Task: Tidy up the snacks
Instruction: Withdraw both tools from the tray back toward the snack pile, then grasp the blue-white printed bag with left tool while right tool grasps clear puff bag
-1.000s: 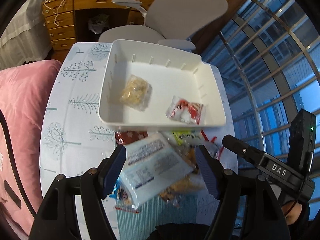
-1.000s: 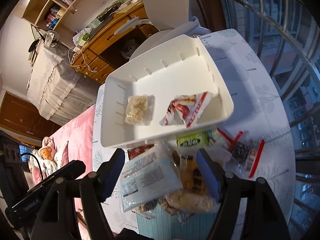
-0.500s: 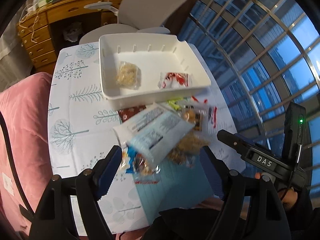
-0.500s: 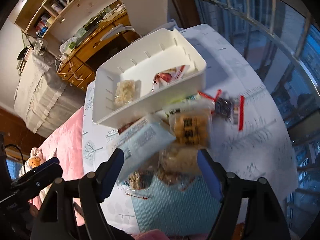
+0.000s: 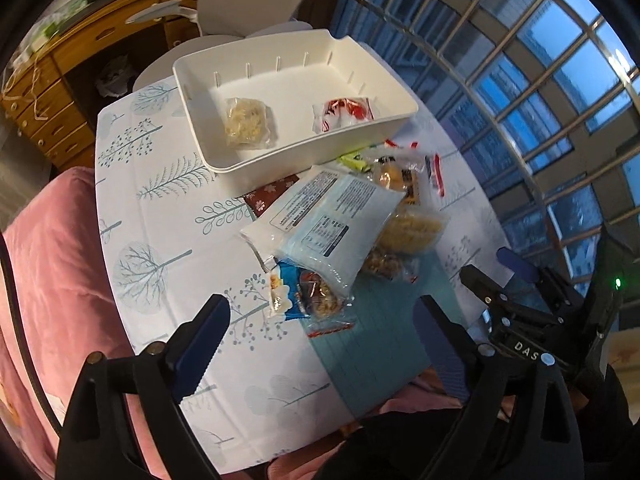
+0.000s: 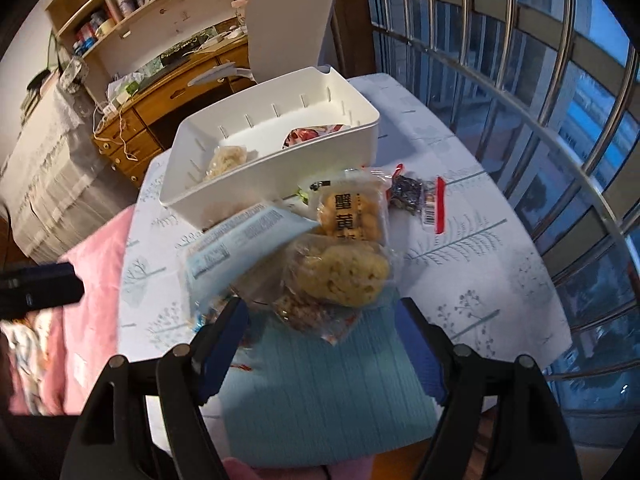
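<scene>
Left gripper [image 5: 320,336]: jaws wide and empty, having just been opening; they hang low in the frame above the table near the blue snack packet [image 5: 304,294].
Right gripper [image 6: 322,344]: jaws fairly wide, nothing between them, poised just below the clear bag of yellow crackers [image 6: 340,272] at mid-frame.
Snack pile: loose packets overlap in the centre of the left view, a large pale-blue pouch [image 5: 328,220] on top, a yellow printed pack [image 6: 352,212] behind the cracker bag, and a red-striped dark packet [image 6: 416,196] apart at upper right.
White bin [image 5: 248,160]: upper centre, touching the pile's far side; it holds only a crumbly yellow pack [image 5: 248,124] and a red-and-white packet [image 5: 344,114].
Progress: I judge it early, two snacks binned and most of the pile left.
Edges: the teal mat [image 6: 320,384] reaches the near edge of the table [image 5: 160,208]; a pink cushion [image 5: 52,260] lies past the left edge, window bars on the right.
Open room: bare cloth left of the pile, and most of the bin floor is free.
</scene>
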{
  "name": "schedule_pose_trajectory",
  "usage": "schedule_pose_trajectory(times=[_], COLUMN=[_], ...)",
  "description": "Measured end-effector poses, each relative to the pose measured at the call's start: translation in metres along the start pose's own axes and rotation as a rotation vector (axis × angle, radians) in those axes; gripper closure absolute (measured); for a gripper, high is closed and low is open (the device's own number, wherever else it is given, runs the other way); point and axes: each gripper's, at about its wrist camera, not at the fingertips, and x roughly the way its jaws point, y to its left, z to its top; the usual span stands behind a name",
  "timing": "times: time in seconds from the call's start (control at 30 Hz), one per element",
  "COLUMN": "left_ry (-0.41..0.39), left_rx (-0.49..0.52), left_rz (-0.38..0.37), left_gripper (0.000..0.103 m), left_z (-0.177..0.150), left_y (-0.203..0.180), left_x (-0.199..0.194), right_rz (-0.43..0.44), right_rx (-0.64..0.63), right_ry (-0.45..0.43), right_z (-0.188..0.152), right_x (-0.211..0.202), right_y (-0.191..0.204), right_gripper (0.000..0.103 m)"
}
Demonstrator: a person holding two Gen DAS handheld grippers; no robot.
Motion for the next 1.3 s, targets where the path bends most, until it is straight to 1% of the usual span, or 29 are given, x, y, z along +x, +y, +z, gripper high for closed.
schedule_pose_trajectory(times=[0.13, 0.2, 0.27, 0.43, 0.53, 0.63, 0.83, 0.97, 1.1, 1.2, 1.3], left_ry=[0.046, 0.074, 0.1, 0.174, 0.241, 0.298, 0.377, 0.416, 0.453, 0.488, 0.513], left_rx=[0.047, 0.066, 0.082, 0.107, 0.126, 0.148, 0.146, 0.139, 0.133, 0.121, 0.12], left_rz=[0.021, 0.034, 0.046, 0.069, 0.084, 0.098, 0.135, 0.132, 0.118, 0.107, 0.099], left_gripper=[0.009, 0.008, 0.007, 0.006, 0.006, 0.006, 0.005, 0.001, 0.001, 0.001, 0.0], left_z=[0.013, 0.02, 0.027, 0.047, 0.06, 0.07, 0.086, 0.094, 0.099, 0.102, 0.102], left_y=[0.0, 0.0, -0.001, -0.002, -0.006, -0.008, -0.007, -0.004, -0.002, 0.002, 0.001], left_x=[0.016, 0.026, 0.036, 0.068, 0.095, 0.117, 0.155, 0.172, 0.186, 0.2, 0.211], right_rz=[-0.035, -0.033, -0.049, -0.08, -0.091, -0.081, -0.08, -0.073, -0.08, -0.086, -0.104], right_rx=[-0.115, -0.156, -0.203, -0.299, -0.328, -0.347, -0.414, -0.46, -0.509, -0.544, -0.587], right_ry=[-0.026, -0.013, 0.006, 0.02, 0.025, 0.026, 0.016, 0.026, 0.039, 0.025, 0.007], right_z=[-0.011, -0.016, -0.02, -0.026, -0.024, -0.021, -0.015, -0.012, -0.011, -0.012, -0.013], right_x=[0.005, 0.013, 0.022, 0.04, 0.05, 0.059, 0.075, 0.085, 0.096, 0.1, 0.101], right_y=[0.005, 0.005, 0.005, 0.004, 0.001, -0.003, -0.001, -0.001, 0.0, 0.001, 0.005], right_gripper=[0.026, 0.026, 0.026, 0.026, 0.026, 0.026, 0.026, 0.026, 0.026, 0.023, 0.021])
